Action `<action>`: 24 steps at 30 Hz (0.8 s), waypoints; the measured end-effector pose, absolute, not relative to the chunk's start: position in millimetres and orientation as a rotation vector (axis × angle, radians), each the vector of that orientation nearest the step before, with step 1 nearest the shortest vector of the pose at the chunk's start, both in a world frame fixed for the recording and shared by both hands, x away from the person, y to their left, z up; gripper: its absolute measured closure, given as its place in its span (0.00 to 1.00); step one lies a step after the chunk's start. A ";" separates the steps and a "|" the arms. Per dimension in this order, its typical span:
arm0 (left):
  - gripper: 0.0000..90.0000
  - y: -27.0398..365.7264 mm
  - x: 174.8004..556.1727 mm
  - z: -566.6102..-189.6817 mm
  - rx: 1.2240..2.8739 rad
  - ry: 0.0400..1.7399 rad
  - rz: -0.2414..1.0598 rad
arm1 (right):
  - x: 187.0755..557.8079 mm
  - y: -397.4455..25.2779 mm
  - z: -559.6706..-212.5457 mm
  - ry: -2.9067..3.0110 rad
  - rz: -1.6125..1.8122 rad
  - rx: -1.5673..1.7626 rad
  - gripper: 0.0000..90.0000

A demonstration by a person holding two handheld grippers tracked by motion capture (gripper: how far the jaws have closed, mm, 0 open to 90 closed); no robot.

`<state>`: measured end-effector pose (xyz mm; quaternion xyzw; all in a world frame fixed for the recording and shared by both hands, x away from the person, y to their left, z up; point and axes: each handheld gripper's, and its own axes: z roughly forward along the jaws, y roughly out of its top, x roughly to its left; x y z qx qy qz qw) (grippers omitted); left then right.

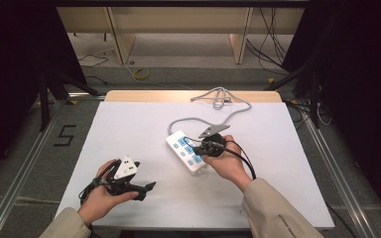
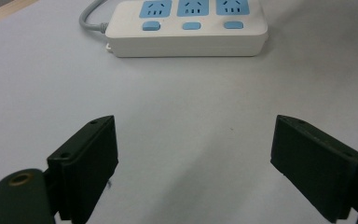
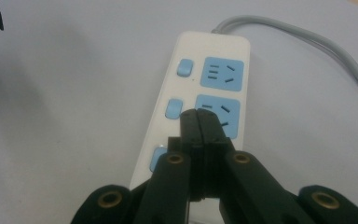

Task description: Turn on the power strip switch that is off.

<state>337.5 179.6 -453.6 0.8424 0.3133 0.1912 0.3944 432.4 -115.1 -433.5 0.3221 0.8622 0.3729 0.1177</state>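
A white power strip [image 1: 187,151] with blue sockets and blue switches lies near the middle of the white table, its grey cable [image 1: 218,106] running to the far edge. My right gripper [image 3: 198,116] hovers over the strip [image 3: 200,102] with its jaws pressed together, tips above the middle socket beside the middle switch [image 3: 174,108], nothing between them. In the high view the right gripper [image 1: 204,148] sits over the strip's right side. My left gripper [image 1: 146,191] rests low near the front left, open. In the left gripper view its jaws [image 2: 193,163] stand wide apart, facing the strip [image 2: 189,28].
The white tabletop [image 1: 129,129] spreads bare around the strip. A coil of the grey cable lies at the far table edge [image 1: 219,97]. Black curtains and stand legs flank both sides; a wooden bench stands beyond the table.
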 end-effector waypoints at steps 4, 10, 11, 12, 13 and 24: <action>0.16 179.4 337.3 -453.5 2.137 0.794 0.485 | 435.1 -111.4 -434.4 2.530 1.086 0.950 1.00; 0.16 179.5 337.3 -453.4 2.139 0.792 0.487 | 437.8 -108.0 -435.7 2.534 1.081 0.953 1.00; 0.16 179.4 337.4 -453.6 2.138 0.792 0.489 | 438.1 -107.2 -435.5 2.535 1.078 0.957 1.00; 0.16 179.4 337.4 -453.6 2.138 0.792 0.489 | 438.1 -107.2 -435.5 2.535 1.078 0.957 1.00; 0.16 179.4 337.5 -453.4 2.138 0.790 0.489 | 438.8 -106.5 -435.5 2.535 1.080 0.951 1.00; 0.16 179.7 337.5 -453.1 2.137 0.790 0.487 | 444.3 -97.7 -434.4 2.540 1.074 0.948 1.00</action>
